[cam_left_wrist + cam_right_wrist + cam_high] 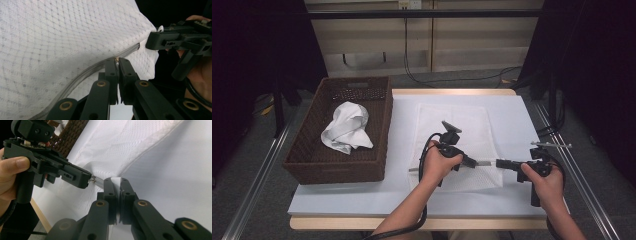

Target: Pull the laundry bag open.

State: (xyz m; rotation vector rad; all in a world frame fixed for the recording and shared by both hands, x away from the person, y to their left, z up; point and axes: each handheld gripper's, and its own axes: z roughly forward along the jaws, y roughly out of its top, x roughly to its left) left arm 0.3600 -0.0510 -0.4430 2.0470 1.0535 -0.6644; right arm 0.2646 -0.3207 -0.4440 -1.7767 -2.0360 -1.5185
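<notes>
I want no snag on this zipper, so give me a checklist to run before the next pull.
1. Left tongs shut on the zipper pull: ok.
2. Right tongs shut on the mesh bag at its corner, by the zipper's end: ok.
3. Zipper track taut between the tongs: cannot tell; it bows in the left gripper view.
4. Bag flat on the table: ok away from the tongs, lifted near them.
5. Basket with the white cloth apart from the bag: ok.
</notes>
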